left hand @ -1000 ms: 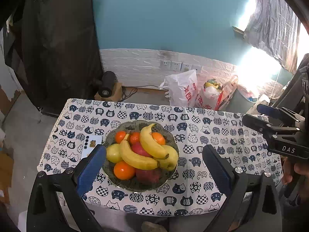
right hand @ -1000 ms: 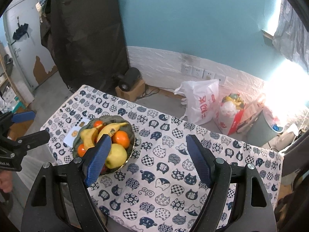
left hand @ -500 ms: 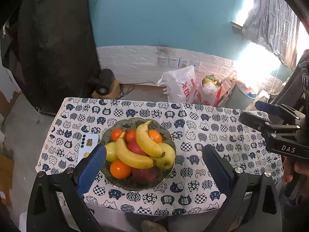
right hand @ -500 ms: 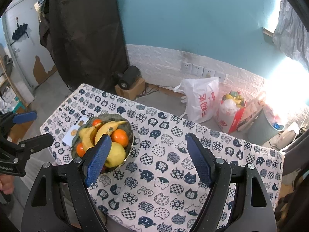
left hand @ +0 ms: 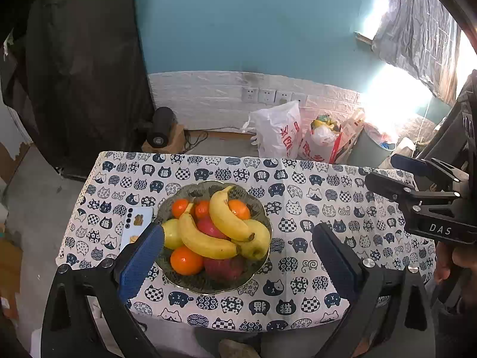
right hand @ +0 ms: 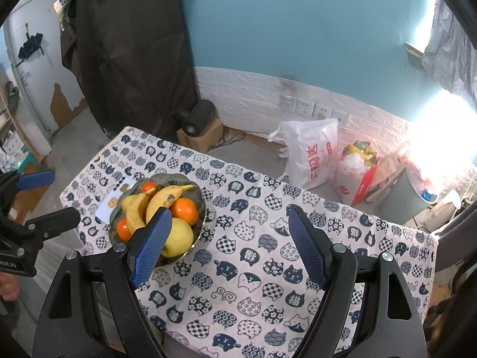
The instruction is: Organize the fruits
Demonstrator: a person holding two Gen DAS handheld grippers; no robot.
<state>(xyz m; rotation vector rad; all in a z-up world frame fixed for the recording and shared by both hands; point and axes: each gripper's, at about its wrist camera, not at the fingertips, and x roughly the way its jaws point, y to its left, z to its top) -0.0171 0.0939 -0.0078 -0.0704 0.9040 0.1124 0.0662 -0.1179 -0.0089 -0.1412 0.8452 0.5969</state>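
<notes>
A glass bowl point(left hand: 208, 283) stands on the cat-print tablecloth point(left hand: 298, 185), left of the table's middle. It holds two bananas point(left hand: 226, 220), several oranges point(left hand: 185, 260), red apples point(left hand: 223, 268) and yellow-green apples point(left hand: 172, 234). My left gripper point(left hand: 237, 229) hangs above the near side of the bowl, open, with nothing between its pads. In the right wrist view the bowl point(right hand: 202, 208) sits behind the left finger. My right gripper point(right hand: 229, 211) hovers open over bare cloth to the bowl's right. Each gripper shows in the other's view: right gripper point(left hand: 383, 168), left gripper point(right hand: 64, 194).
A white phone point(left hand: 135, 223) lies on the cloth just left of the bowl. Beyond the table's far edge stand a white plastic bag point(left hand: 277, 134), a red-and-white bag point(left hand: 322, 143), a grey bin point(left hand: 369, 149) and a black cylinder on a cardboard box point(left hand: 161, 128).
</notes>
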